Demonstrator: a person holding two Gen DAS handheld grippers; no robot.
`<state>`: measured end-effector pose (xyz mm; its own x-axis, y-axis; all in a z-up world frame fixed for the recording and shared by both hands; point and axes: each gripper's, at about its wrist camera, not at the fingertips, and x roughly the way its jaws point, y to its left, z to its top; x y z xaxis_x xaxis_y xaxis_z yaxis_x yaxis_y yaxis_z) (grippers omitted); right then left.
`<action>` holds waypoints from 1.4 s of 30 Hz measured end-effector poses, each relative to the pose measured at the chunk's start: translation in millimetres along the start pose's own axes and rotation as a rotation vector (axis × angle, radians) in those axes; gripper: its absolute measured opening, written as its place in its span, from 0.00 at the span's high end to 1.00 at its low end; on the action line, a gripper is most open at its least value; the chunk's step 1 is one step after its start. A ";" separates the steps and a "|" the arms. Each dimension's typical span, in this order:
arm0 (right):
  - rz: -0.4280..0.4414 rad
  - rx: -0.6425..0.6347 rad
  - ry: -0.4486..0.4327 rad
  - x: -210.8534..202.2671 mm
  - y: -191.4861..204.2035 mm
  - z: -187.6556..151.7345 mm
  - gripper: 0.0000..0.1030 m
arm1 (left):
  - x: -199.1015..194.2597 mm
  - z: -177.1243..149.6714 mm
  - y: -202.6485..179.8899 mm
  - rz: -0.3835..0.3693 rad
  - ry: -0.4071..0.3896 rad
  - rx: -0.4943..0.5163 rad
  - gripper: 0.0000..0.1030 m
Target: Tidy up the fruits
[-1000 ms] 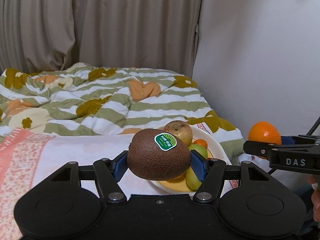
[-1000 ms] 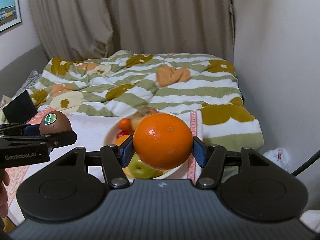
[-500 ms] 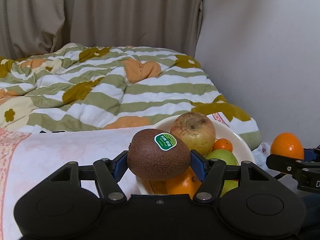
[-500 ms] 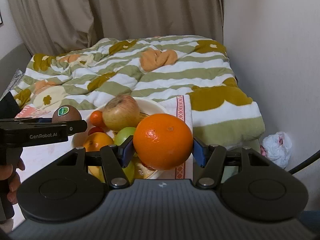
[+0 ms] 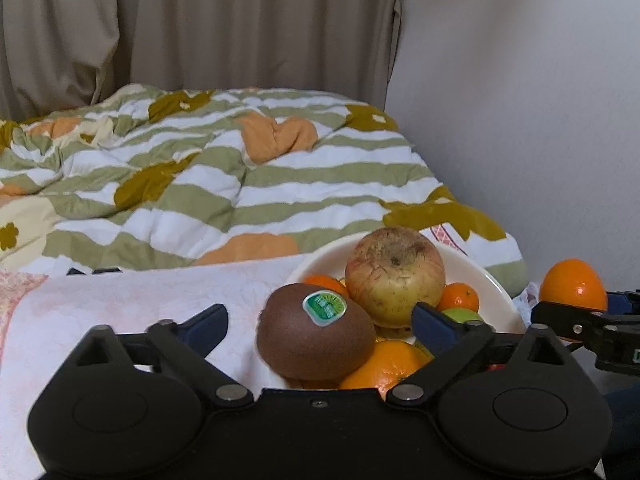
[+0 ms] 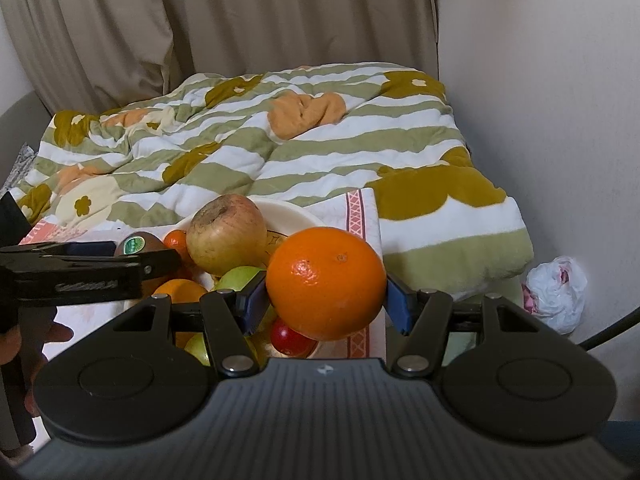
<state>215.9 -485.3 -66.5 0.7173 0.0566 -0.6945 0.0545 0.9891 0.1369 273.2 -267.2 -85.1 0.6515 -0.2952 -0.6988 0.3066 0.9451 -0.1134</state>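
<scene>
The left gripper (image 5: 318,330) has its jaws apart around the kiwi (image 5: 316,332), which rests in the bowl (image 5: 490,280). The right gripper (image 6: 326,300), jaws clamped on the orange (image 6: 326,282), hangs just above the bowl's near right edge.

bed (image 6: 440,208) bears quilt (image 6: 248,152), cloth (image 5: 140,300).

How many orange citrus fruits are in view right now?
4. An orange in the right jaws; in the bowl, a big orange at the front and small ones left and right of the apple. More may be buried.
</scene>
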 end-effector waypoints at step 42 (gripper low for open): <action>0.063 -0.088 -0.102 -41.2 29.6 -8.7 0.00 | -193.3 -82.4 3.3 0.138 -0.133 -0.119 0.03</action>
<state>181.9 -457.2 -40.0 0.7843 0.1094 -0.6106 -0.0508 0.9923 0.1125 91.2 -195.5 -8.6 0.7696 -0.1701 -0.6154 0.1289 0.9854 -0.1112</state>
